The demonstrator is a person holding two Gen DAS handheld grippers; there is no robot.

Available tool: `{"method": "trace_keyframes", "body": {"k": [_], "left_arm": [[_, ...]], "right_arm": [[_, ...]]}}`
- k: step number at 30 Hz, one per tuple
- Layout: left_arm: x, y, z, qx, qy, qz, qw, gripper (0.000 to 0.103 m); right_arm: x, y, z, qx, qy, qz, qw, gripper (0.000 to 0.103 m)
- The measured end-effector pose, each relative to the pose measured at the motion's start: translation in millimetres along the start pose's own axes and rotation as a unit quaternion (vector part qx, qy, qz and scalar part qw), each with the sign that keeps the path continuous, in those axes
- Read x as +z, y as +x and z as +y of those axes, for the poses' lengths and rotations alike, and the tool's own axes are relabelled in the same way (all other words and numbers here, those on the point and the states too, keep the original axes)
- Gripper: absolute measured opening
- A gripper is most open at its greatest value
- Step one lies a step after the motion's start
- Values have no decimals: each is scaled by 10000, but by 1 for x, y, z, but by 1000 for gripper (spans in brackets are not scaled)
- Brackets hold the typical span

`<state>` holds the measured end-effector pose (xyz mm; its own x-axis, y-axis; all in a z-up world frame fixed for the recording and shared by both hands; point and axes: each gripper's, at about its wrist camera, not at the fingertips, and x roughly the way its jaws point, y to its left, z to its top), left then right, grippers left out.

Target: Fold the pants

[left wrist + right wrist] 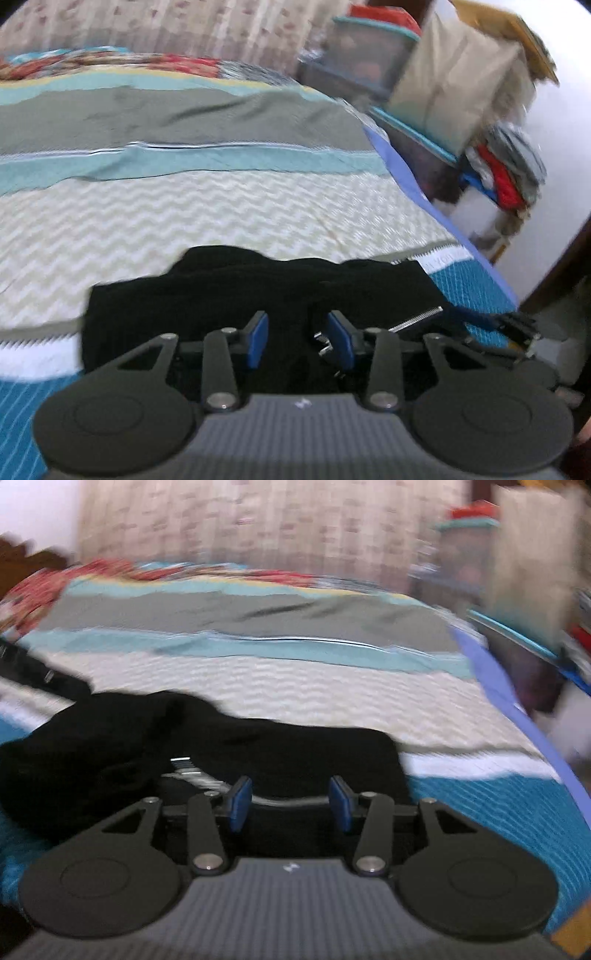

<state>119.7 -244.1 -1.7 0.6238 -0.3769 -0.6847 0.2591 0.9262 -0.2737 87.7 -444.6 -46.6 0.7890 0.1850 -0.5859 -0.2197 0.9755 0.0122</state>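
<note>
Black pants [258, 291] lie bunched on the striped bedspread [221, 218], both tongs parted.

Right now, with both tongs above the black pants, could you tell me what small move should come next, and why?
Probably lower the left tongs onto the near edge of the black pants and close. Both tongs look open with no cloth pinched, and the pants lie bunched on the bedspread, so nothing is held for a fold yet.

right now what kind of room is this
Most likely a bedroom: black pants lie on a bed with a striped, chevron-patterned bedspread, a curtain hangs behind it, and storage boxes are stacked alongside.
</note>
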Motion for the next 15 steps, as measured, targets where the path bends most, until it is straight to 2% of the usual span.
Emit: {"method": "trace_keyframes", "body": {"k": [3,6,7,8,9,10,11,12,15], "left_arm": [[7,37,-18,35,236,301,9993,26],[10,73,-31,9,309,651,9974,22],[10,83,-35,21,339,738,9967,22],[9,94,-38,46,384,825,9958,17],[8,103,-42,69,435,890,9951,5],[8,110,-45,34,472,952,9943,2],[7,115,-50,-22,491,976,9940,2],[8,119,-55,-76,501,995,9937,2],[13,124,-81,-321,728,836,9933,2]], "right_arm": [[-3,2,-38,-269,454,47,9986,54],[-10,7,-57,-148,818,160,9964,63],[-13,13,-61,-51,962,257,9950,63],[-17,19,-64,72,1094,371,9933,63],[-20,23,-63,193,1190,447,9917,62],[-24,25,-62,373,1301,525,9894,57],[-25,27,-62,448,1355,549,9882,29],[-24,22,-62,469,1385,519,9879,20],[-17,-3,-73,406,1565,10,9868,18]]}}
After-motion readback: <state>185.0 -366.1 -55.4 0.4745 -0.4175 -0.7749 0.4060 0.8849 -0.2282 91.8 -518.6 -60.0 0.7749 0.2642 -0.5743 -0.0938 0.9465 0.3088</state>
